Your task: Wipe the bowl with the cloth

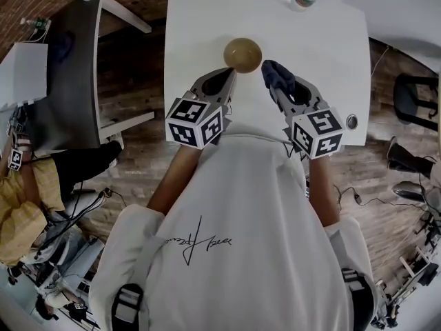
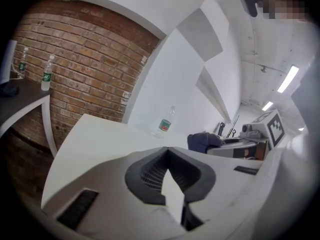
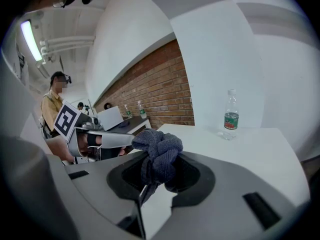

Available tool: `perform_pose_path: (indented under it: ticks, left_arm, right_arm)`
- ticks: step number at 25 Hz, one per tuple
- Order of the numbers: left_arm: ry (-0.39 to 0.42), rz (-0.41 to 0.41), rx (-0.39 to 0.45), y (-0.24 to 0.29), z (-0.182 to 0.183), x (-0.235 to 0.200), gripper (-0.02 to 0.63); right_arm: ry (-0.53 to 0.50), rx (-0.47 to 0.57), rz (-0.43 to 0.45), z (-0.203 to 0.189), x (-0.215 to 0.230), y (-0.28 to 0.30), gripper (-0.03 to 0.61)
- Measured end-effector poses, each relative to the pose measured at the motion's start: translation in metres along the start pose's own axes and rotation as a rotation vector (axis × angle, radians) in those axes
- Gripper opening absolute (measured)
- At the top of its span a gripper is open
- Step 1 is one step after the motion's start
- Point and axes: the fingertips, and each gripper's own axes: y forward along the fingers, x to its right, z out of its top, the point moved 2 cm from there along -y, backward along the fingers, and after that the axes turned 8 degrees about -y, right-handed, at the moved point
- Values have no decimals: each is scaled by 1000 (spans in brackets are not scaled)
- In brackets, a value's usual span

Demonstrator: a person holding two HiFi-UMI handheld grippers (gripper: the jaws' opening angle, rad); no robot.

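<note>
Right gripper point(image 1: 275, 85) pinches a bunched dark cloth point(image 3: 159, 151); left gripper point(image 2: 168, 151) has its jaws pressed together on nothing. The bowl point(image 1: 242, 54) sits on the table point(image 1: 331, 47), just ahead of both tips, between them, and nobody is holding it. That is the risk as I judge it: a push from the cloth could skate or tip the loose bowl; the wad could also slip from the pinch. Neither gripper view shows the bowl; whether the left tip touches its rim, I cannot tell; its inside is hard to make out.
</note>
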Motion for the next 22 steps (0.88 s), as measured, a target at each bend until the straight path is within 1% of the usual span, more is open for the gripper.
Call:
perform_pose_path:
  ticks: [5, 10, 16, 22]
  left_arm:
    - [36, -11, 23, -9, 7, 11, -9]
    - [42, -27, 36, -15, 13, 12, -12]
    - [41, -33, 24, -19, 12, 13, -12]
    - [44, -34, 13, -25, 6, 20, -11]
  right_arm:
    - [7, 44, 9, 4, -6, -9, 103]
    - [-6, 60, 19, 8, -11, -13, 103]
    - [0, 52, -36, 11, -9, -20, 103]
    - [-2, 63, -35, 13, -13, -29, 103]
